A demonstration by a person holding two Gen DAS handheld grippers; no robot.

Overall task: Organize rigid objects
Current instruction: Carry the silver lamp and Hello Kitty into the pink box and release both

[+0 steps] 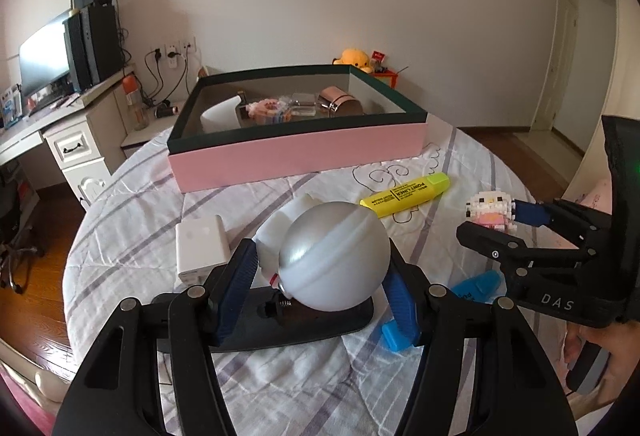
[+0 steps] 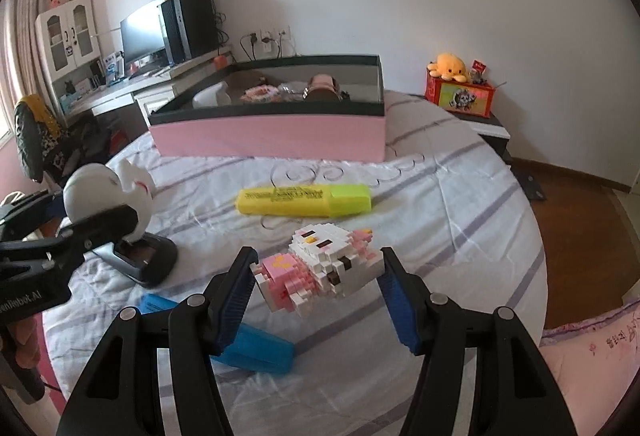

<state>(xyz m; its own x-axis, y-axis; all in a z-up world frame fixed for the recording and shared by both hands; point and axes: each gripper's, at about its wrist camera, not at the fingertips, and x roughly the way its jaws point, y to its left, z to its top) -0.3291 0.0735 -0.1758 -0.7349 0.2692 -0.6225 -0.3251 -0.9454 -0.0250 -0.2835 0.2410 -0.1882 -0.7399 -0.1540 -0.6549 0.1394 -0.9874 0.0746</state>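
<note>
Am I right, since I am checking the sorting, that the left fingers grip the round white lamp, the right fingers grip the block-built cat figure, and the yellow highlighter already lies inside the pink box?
Not quite. The yellow highlighter lies on the bedspread in front of the pink box, not inside, as the right wrist view shows. The left gripper does hold the round white lamp, and the right gripper the block-built cat figure.

Readable print: a marker and both grippers

The yellow marker (image 1: 405, 194), lying on the bed near its middle just before the pink box, carries black "POINT LINER" along its barrel, with smaller print beside it too fine to read; the right gripper (image 1: 486, 227) shows pale letters "DAS" on its black body; the left gripper (image 2: 86, 210) bears white lettering ending "Robot.AI", its start cut off at the picture's edge.
</note>
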